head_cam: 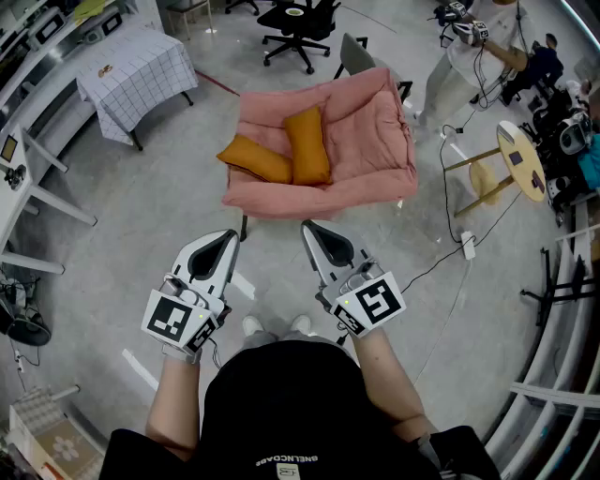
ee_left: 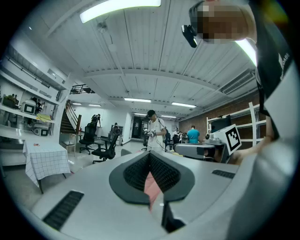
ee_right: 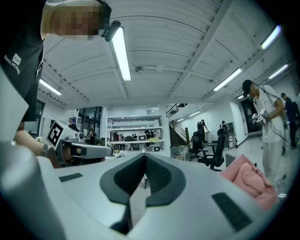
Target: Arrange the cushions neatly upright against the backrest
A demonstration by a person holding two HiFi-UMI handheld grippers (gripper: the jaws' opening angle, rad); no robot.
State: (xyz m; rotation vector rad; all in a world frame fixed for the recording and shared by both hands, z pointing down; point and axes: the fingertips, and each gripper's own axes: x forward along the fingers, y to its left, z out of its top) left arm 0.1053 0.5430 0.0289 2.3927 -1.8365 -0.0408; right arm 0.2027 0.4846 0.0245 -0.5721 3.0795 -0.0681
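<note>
Grippers both clenched on nothing: L gripper (head_cam: 228, 236) and R gripper (head_cam: 308, 228) are held level, side by side in front of the person, jaws pressed together in each gripper view w/ no object btwn them. Both point toward the pink sofa (head_cam: 375, 141) but are apart from it, w/ bare grey floor (head_cam: 141, 197) btwn tips and the sofa's front edge. Two orange cushions sit on the sofa's left half. The flatter cushion (head_cam: 256, 159) lies on the seat near the left armrest, skewed diagonally. The longer cushion (head_cam: 307, 145) lies just to its right, touching or overlapping it, long side running from seat front toward the backrest; can't tell whether it leans on the backrest. A strip of pink shows through the notch below the L jaws in the left gripper view, and the sofa's edge shows at lower right of the right gripper view. Around: table w/ checked cloth (head_cam: 131, 70) at upper left, black office chair (head_cam: 300, 23) behind the sofa, round wooden stool (head_cam: 520, 159) to its right, and a standing person in white (head_cam: 469, 56) at upper right.
</note>
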